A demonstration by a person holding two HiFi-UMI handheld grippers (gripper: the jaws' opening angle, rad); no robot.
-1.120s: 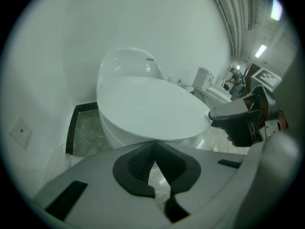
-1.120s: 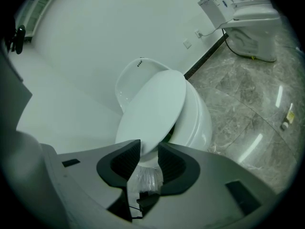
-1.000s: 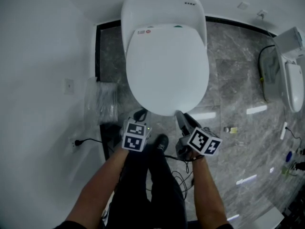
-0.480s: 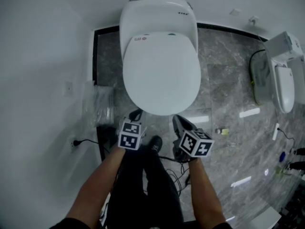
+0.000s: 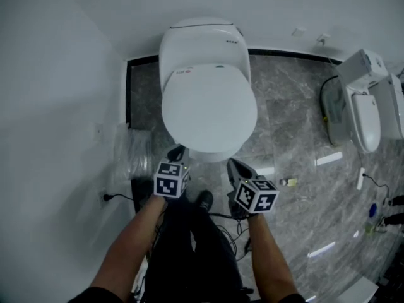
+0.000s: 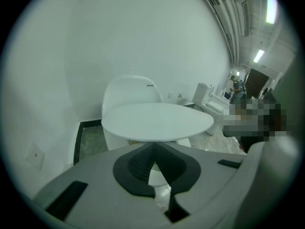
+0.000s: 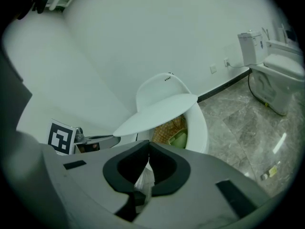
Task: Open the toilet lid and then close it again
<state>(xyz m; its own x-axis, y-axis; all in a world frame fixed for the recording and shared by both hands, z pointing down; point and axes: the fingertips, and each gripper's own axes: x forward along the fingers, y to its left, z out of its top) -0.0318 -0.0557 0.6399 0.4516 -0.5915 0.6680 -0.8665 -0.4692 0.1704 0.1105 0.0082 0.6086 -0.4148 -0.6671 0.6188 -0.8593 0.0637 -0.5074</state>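
The toilet backs onto the wall, a plastic bag at its left, a second toilet well right.

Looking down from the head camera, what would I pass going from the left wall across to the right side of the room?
Wall plug → clear plastic bag → toilet → small object on the tiles → second toilet.

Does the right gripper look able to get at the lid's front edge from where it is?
Probably yes. The right gripper sits just short of the front edge of the lid, with nothing in the way. Its jaws have just been closing on nothing, so it would push, not grip.
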